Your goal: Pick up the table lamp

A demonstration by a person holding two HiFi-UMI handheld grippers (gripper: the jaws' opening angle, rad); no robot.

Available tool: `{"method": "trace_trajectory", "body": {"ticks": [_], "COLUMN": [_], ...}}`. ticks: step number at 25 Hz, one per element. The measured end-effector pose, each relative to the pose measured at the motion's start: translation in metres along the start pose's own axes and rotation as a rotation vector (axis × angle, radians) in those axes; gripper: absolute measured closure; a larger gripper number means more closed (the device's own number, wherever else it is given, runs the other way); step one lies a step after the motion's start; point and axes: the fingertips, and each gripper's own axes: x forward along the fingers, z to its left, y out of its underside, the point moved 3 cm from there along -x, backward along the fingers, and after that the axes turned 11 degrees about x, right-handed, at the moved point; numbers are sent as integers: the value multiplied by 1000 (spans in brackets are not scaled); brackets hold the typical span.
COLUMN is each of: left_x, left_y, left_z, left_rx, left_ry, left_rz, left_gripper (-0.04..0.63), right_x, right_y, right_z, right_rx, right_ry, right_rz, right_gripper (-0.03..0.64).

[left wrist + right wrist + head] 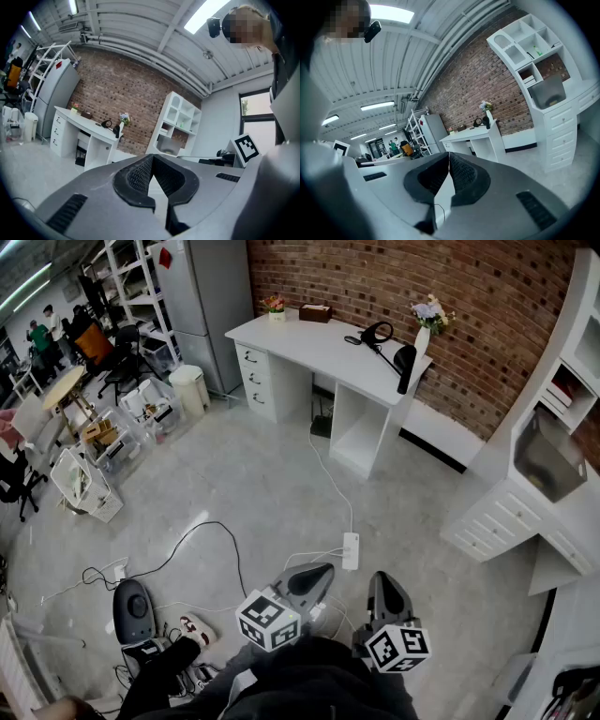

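The black table lamp (pixel 392 350) stands on the right end of a white desk (pixel 309 343) against the brick wall, far across the floor from both grippers. It is small in the left gripper view (pixel 111 126) and in the right gripper view (pixel 482 122). My left gripper (pixel 315 577) and right gripper (pixel 386 589) hang side by side low in the head view, pointing toward the desk. Each has its jaws shut with nothing between them, as the left gripper view (pixel 151 157) and the right gripper view (pixel 449 154) show.
A white power strip (pixel 351 550) and cables lie on the floor just ahead of the grippers. A vase of flowers (pixel 427 322) stands beside the lamp. A white shelf unit (pixel 553 460) is at the right, a grey fridge (pixel 202 306) and clutter at the left.
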Motion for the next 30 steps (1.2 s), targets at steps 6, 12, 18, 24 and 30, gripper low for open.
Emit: {"method": "trace_trajectory", "body": {"ticks": [6, 12, 18, 24, 30], "left_x": [1, -10, 1, 21, 35], "left_y": [-1, 12, 10, -10, -30], "left_z": [2, 11, 47, 93, 145], "left_rx": [-27, -62, -88, -72, -64], "left_ry": [7, -24, -6, 25, 40], "left_rz": [-8, 27, 42, 50, 51], "left_gripper": [589, 589, 589, 589, 589], "right_x": [6, 16, 53, 102, 152], "right_y": [9, 25, 21, 7, 2], "right_z": [9, 16, 15, 24, 40], "right_rx": [19, 63, 82, 110, 91], "right_ry": [-26, -42, -4, 24, 39], "right_rz": [31, 57, 55, 32, 28], "right_gripper": [604, 603, 603, 603, 603]}}
